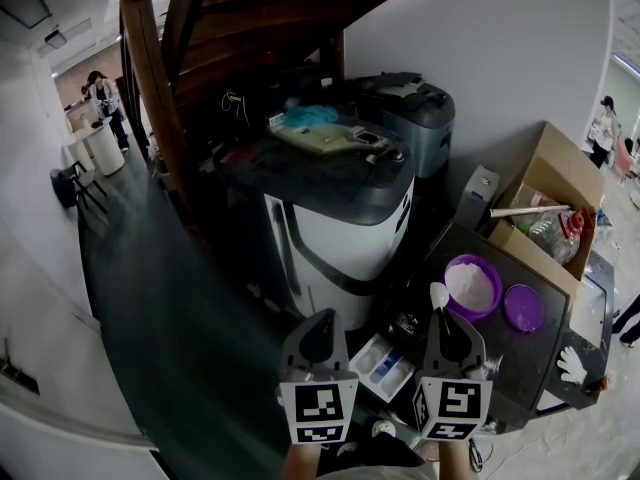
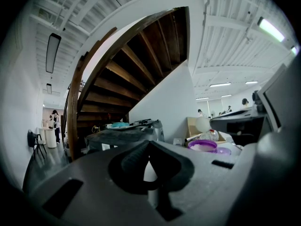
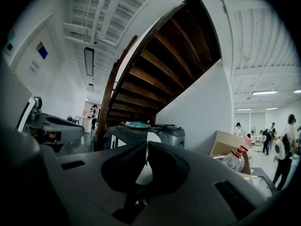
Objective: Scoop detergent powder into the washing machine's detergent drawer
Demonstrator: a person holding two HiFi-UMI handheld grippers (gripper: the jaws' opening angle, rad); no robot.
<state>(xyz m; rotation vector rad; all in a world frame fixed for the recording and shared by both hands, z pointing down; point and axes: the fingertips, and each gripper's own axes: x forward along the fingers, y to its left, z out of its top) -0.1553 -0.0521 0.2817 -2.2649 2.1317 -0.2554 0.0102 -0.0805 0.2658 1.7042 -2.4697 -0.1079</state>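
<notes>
Evidently mid-scoop: the right claw (image 1: 446, 320) is gripping a white spoon (image 1: 438, 295) at the purple bowl (image 1: 478, 314) of detergent powder (image 1: 472, 284).
The right claw's jaws are pinching the spoon's thin handle, with its head hanging at the bowl's near rim; whether it is carrying powder is too small to tell. The left claw (image 1: 318, 320) is hovering with jaws together, holding nothing. The detergent drawer (image 1: 385, 366) is lying open between the claws, and no powder is showing in it, so the transfer is probably not yet made.
</notes>
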